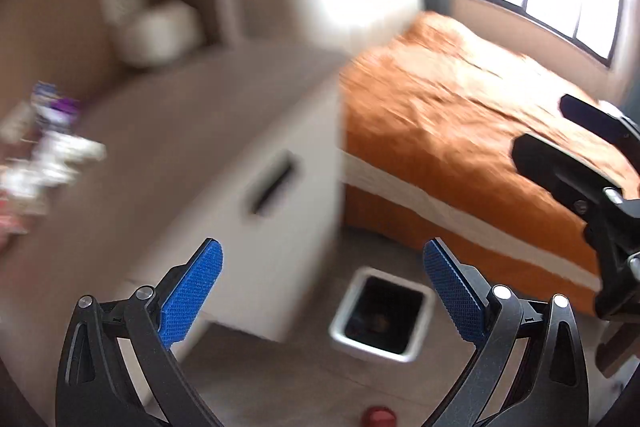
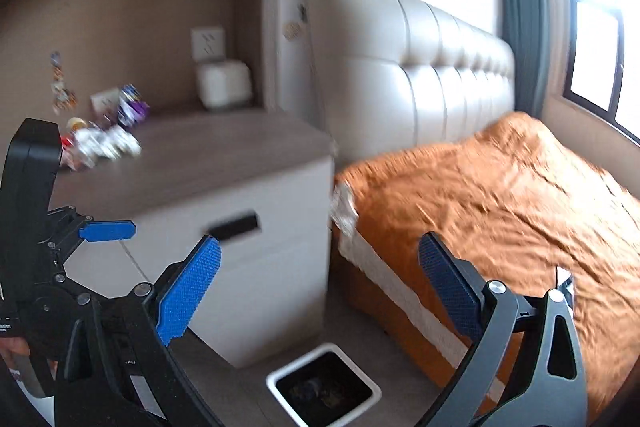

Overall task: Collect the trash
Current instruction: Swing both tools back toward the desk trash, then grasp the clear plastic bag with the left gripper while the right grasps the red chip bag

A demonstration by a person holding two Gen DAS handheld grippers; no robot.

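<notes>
Both grippers, left (image 1: 322, 291) and right (image 2: 320, 287), wide open, holding nothing. Trash (image 2: 102, 143) heaped at nightstand's (image 2: 192, 163) back left; bin (image 2: 324, 385) on floor below. Best: approach slowly, straddle one crumpled piece, close fully before lifting.

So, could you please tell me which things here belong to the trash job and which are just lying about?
For the job:
- crumpled wrappers on the nightstand
- white bin on the floor
- left tool and right tool, both open, empty

Just lying about:
- bed with orange cover
- white jar
- wall socket
</notes>
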